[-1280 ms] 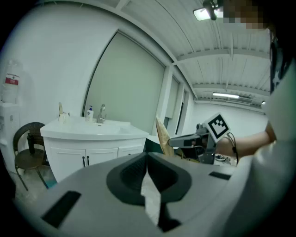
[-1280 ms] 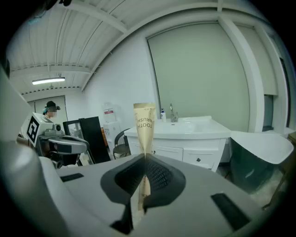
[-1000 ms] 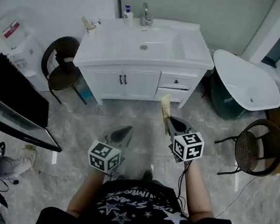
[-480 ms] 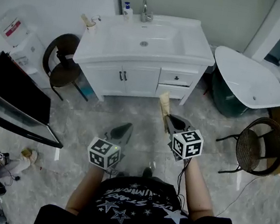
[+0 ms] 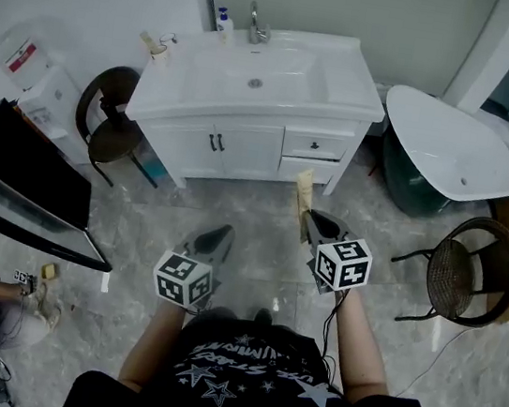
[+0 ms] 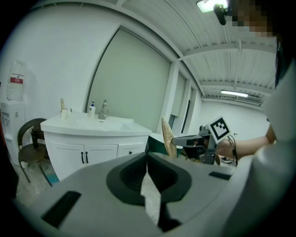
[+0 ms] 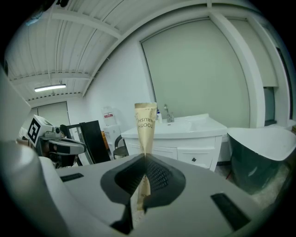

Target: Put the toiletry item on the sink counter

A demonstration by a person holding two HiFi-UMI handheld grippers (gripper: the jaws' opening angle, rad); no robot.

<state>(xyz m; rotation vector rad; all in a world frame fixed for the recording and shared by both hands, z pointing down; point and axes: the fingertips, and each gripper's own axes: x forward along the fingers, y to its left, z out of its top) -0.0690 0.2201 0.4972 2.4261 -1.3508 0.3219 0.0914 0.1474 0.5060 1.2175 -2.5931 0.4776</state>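
Hardly anything has shifted since a second ago: the white table (image 5: 349, 79) sits a touch further left in my head view, well ahead across the floor. My right tool (image 7: 144, 156) pinches the toothbrush pack (image 7: 145, 125) by its lower end, so it stands tall and could swing or slip if I clip the table's front edge. My left tool (image 6: 148, 153) is pressed together on nothing. A bottle (image 5: 223, 21) and tap (image 5: 255, 23) crowd the back; the right end looks bare, though the tub (image 5: 452, 147) stands just beside it
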